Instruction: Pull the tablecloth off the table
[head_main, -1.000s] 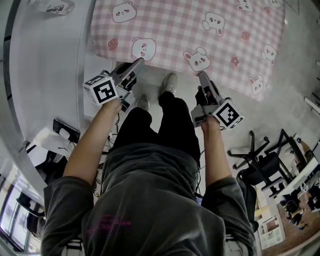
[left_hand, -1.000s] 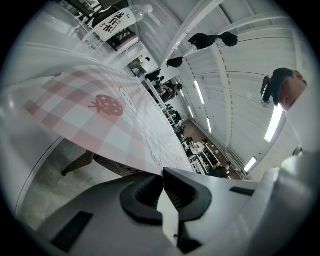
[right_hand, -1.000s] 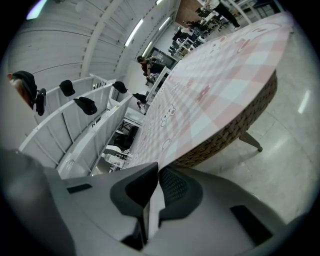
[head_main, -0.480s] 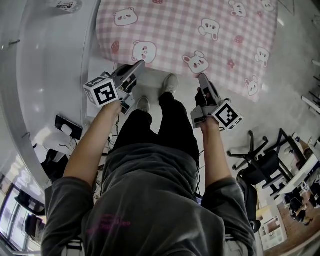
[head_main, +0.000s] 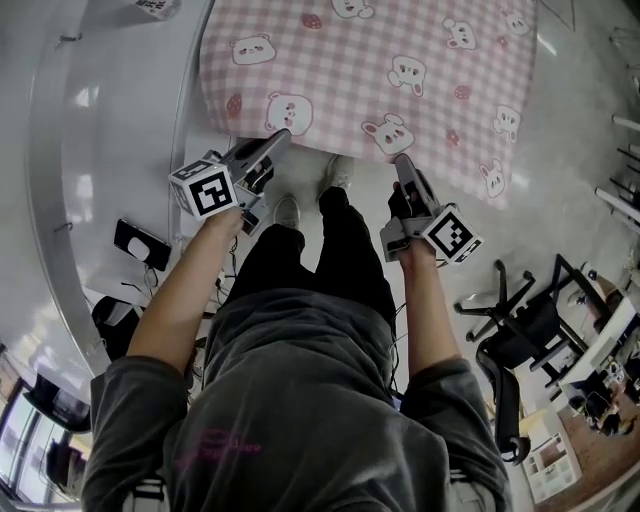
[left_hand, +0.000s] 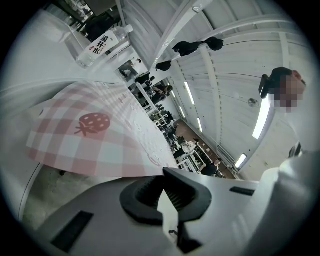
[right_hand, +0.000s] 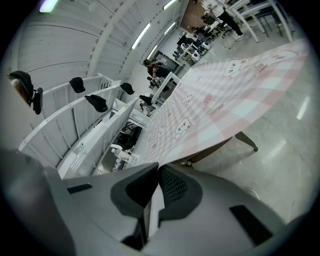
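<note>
Pink checked tablecloth (head_main: 380, 60), near edge clenched between fingers of left gripper (head_main: 281, 135) and right gripper (head_main: 401, 160)

Bare floor (head_main: 575, 180) lies open right of the tablecloth (head_main: 380, 60); a curved white surface (head_main: 120, 130) closes in the left side, office chairs (head_main: 525, 335) well apart at right.

My head view looks steeply down from above onto the cloth (head_main: 400, 45) and its near edge. Both gripper views sit low, right behind their jaws, looking up along that same cloth from opposite ends of the edge.
</note>
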